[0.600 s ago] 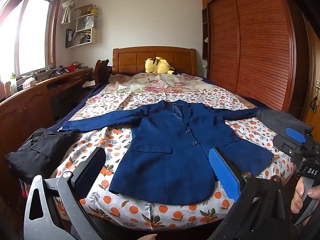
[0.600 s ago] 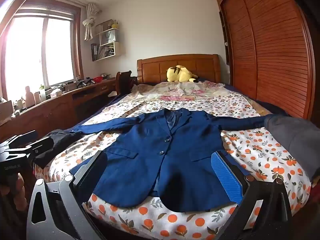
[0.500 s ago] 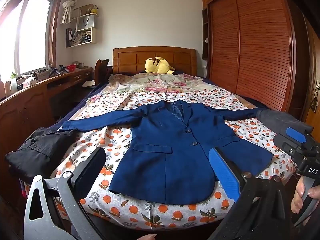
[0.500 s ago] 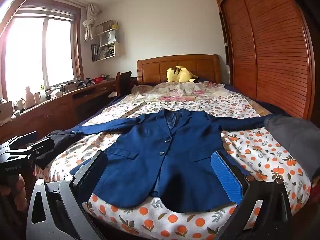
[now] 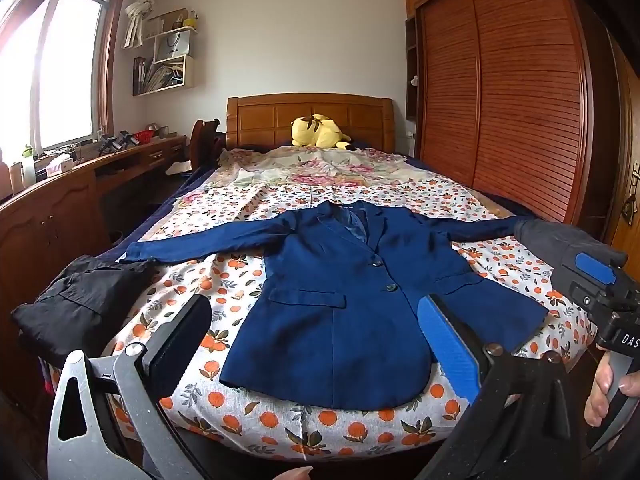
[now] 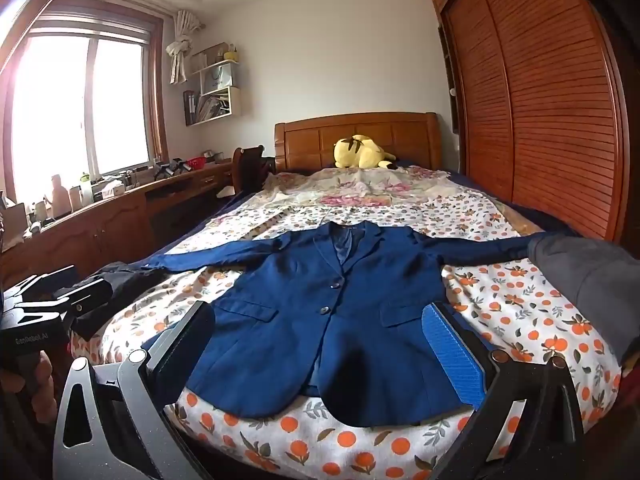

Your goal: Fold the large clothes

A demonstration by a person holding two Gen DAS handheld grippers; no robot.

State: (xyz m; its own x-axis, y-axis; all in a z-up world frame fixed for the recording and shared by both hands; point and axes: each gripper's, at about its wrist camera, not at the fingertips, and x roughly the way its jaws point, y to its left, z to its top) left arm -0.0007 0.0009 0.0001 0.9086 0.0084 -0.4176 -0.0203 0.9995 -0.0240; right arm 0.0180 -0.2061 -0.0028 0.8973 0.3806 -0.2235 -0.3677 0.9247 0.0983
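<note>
A navy blue blazer (image 5: 344, 304) lies flat and face up on the bed, buttoned, both sleeves spread out to the sides; it also shows in the right wrist view (image 6: 320, 320). My left gripper (image 5: 316, 336) is open and empty, held off the foot of the bed, short of the blazer's hem. My right gripper (image 6: 320, 344) is open and empty at about the same distance from the hem. The right gripper body shows at the right edge of the left wrist view (image 5: 600, 292), and the left one at the left edge of the right wrist view (image 6: 44, 316).
The bed (image 5: 280, 420) has an orange-print sheet. A black garment (image 5: 76, 304) lies at its left front corner, a grey one (image 6: 588, 276) at the right edge. A yellow plush toy (image 5: 318, 131) sits by the headboard. A wooden desk (image 5: 60, 200) runs along the left, a wardrobe (image 5: 520, 100) along the right.
</note>
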